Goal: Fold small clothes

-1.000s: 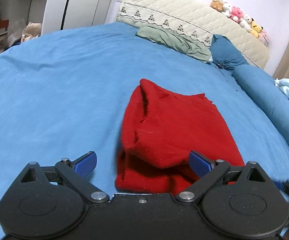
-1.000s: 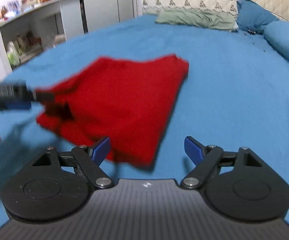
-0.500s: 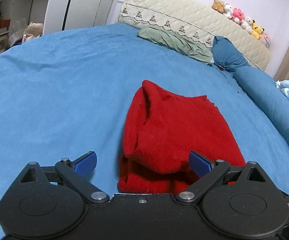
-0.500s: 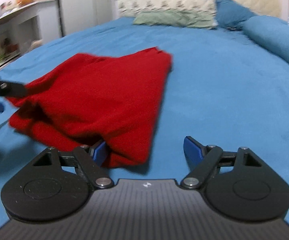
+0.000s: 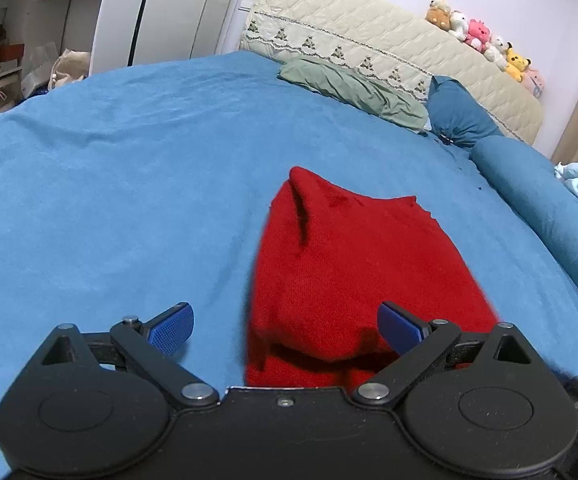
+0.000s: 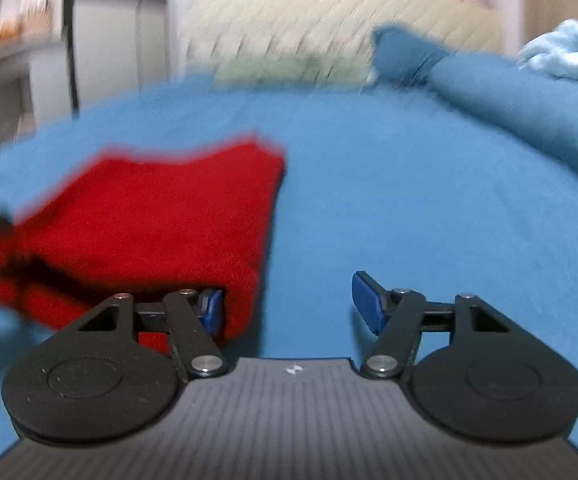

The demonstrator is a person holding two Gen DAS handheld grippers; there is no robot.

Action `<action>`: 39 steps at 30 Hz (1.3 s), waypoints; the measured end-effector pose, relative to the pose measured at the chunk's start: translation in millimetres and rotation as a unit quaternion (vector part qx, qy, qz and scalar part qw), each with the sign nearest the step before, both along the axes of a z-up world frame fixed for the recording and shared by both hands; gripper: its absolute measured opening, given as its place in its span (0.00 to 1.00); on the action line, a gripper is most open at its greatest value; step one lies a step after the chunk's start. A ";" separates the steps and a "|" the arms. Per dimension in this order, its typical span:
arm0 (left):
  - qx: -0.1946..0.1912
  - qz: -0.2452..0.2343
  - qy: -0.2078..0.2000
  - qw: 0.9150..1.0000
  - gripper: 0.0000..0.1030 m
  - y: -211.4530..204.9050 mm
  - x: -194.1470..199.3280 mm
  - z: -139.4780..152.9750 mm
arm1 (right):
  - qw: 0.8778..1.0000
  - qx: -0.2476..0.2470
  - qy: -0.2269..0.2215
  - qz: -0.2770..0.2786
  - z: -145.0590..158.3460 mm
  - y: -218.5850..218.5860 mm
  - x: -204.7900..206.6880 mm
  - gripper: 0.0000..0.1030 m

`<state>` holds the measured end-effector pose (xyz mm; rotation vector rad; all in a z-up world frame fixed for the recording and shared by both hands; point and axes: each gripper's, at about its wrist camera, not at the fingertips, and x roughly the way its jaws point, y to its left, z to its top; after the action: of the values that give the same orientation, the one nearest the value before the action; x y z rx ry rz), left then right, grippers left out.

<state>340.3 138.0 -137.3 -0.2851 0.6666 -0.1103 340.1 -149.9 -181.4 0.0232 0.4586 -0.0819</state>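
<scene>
A red knitted garment lies folded over on the blue bedsheet. My left gripper is open and empty just above its near edge, with the right fingertip over the cloth. In the right wrist view, which is blurred, the garment lies to the left. My right gripper is open, and its left fingertip sits at the garment's near right corner, partly hidden by the cloth. The left gripper shows as a dark blur at the far left.
A green pillow, a dark blue pillow and a blue bolster lie at the head and right side. A light blue quilt is bunched at the right. A cream headboard carries plush toys. Shelves stand left.
The right gripper has swung right and lower, so the garment now sits further left in its view. The left gripper has barely moved. Both stay open.
</scene>
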 end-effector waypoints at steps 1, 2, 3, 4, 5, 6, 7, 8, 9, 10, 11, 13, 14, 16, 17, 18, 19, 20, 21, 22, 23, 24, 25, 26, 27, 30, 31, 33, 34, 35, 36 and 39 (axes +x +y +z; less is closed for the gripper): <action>0.002 0.001 0.002 1.000 0.97 0.7 0.2 -0.9 | 1.000 -0.011 -0.011 -0.001 4.2 -1.0 -4.0 0.77; 0.007 0.003 0.006 1.000 0.97 0.5 1.0 -3.0 | 1.000 -0.023 -0.009 0.003 4.3 -1.1 -5.4 0.77; 0.015 0.004 0.018 1.000 0.97 -0.5 3.7 -7.4 | 0.999 -0.037 0.001 0.010 0.5 -2.2 -5.7 0.77; 0.022 0.000 0.033 0.999 0.97 -1.1 6.8 -12.5 | 0.999 -0.040 0.013 0.015 -5.8 -4.8 -6.0 0.77; 0.029 -0.009 0.057 0.998 0.97 -1.8 10.9 -20.6 | 0.999 -0.038 0.027 0.021 -12.8 -8.7 -5.9 0.77; 0.037 -0.014 0.071 0.997 0.96 -2.8 12.3 -27.5 | 0.999 -0.029 0.039 0.024 -18.7 -14.4 -5.9 0.78; 0.049 -0.021 0.065 0.996 0.96 -5.2 9.1 -30.1 | 0.999 -0.010 0.044 0.023 -21.3 -21.0 -6.6 0.78; 0.061 -0.024 0.062 0.996 0.97 -7.6 6.3 -29.1 | 0.998 0.019 0.050 0.023 -22.3 -29.4 -5.1 0.79; 0.067 -0.024 0.067 0.995 0.97 -8.5 4.2 -27.8 | 0.998 0.036 0.056 0.022 -23.2 -34.5 -3.4 0.80; 0.068 -0.021 0.069 0.995 0.97 -8.0 1.2 -27.2 | 0.997 0.050 0.060 0.020 -24.3 -37.3 -3.9 0.80; 0.067 -0.016 0.071 0.995 0.97 -6.1 -1.1 -27.7 | 0.996 0.059 0.063 0.020 -25.1 -40.2 -3.7 0.81; 0.064 -0.010 0.077 0.995 0.98 -2.7 -1.9 -30.3 | 0.995 0.055 0.073 0.027 -24.9 -40.6 -0.5 0.82; 0.065 -0.009 0.077 0.995 0.98 -2.8 -2.6 -29.6 | 0.995 0.049 0.077 0.032 -23.7 -39.9 -1.5 0.83; 0.086 -0.013 0.087 0.992 0.97 -8.5 -3.9 -26.3 | 0.994 0.043 0.087 0.044 -18.4 -42.8 -1.8 0.83; 0.095 -0.015 0.095 0.991 0.96 -10.1 -4.8 -23.3 | 0.993 0.047 0.093 0.052 -15.2 -46.3 -4.5 0.85; 0.100 -0.015 0.096 0.990 0.95 -12.2 -5.6 -18.1 | 0.991 0.060 0.099 0.063 -10.0 -51.5 -6.6 0.85; 0.095 -0.021 0.088 0.991 0.96 -13.1 -8.4 -12.0 | 0.989 0.076 0.101 0.074 -2.8 -58.3 -10.2 0.85; 0.080 -0.028 0.072 0.994 0.96 -12.5 -10.8 -4.6 | 0.988 0.085 0.096 0.080 5.2 -63.5 -15.7 0.88; 0.063 -0.033 0.056 0.996 0.98 -12.1 -10.7 3.2 | 0.988 0.092 0.088 0.084 14.9 -69.5 -18.9 0.94; 0.052 -0.037 0.038 0.997 1.00 -13.5 -6.3 12.0 | 0.989 0.096 0.078 0.086 24.8 -74.7 -19.7 0.98; 0.051 -0.036 0.027 0.998 1.00 -14.8 0.6 17.6 | 0.988 0.101 0.072 0.088 33.1 -78.7 -17.2 1.00; 0.055 -0.033 0.023 0.998 1.00 -16.9 13.0 21.8 | 0.987 0.109 0.072 0.091 39.6 -81.3 -11.1 1.00; 0.058 -0.033 0.024 0.997 1.00 -18.9 25.2 23.2 | 0.985 0.120 0.077 0.099 45.4 -83.4 -0.6 1.00; 0.061 -0.034 0.028 0.997 1.00 -20.6 43.3 22.0 | 0.982 0.129 0.085 0.107 48.9 -84.1 9.2 1.00; 0.057 -0.033 0.035 0.997 1.00 -20.9 58.6 19.0 | 0.979 0.138 0.096 0.118 51.7 -83.6 22.9 1.00; 0.006 -0.058 0.052 0.997 0.98 -15.0 93.4 6.3 | 0.971 0.154 0.122 0.138 52.1 -80.0 59.6 1.00; -0.008 -0.064 0.058 0.996 0.98 -11.1 100.4 2.9 | 0.968 0.162 0.132 0.138 50.6 -79.4 70.0 1.00; -0.032 -0.075 0.071 0.994 0.94 -7.7 114.3 -5.7 | 0.961 0.181 0.149 0.145 43.0 -77.3 91.1 1.00; -0.039 -0.082 0.079 0.993 0.89 -6.8 119.7 -9.9 | 0.957 0.190 0.159 0.149 38.2 -75.8 100.2 1.00; -0.042 -0.087 0.087 0.991 0.87 -7.0 124.0 -13.7 | 0.955 0.196 0.166 0.152 33.4 -73.4 109.8 1.00; -0.041 -0.092 0.094 0.991 0.83 -7.4 127.4 -16.7 | 0.952 0.201 0.172 0.154 28.8 -71.2 116.7 1.00; -0.048 -0.105 0.097 0.989 0.81 -5.4 135.3 -24.0 | 0.944 0.223 0.187 0.156 15.1 -65.5 135.4 1.00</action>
<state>475.6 132.6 -161.2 -0.3208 0.8846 -0.3203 475.5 -215.5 -166.3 0.3847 0.8492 0.3368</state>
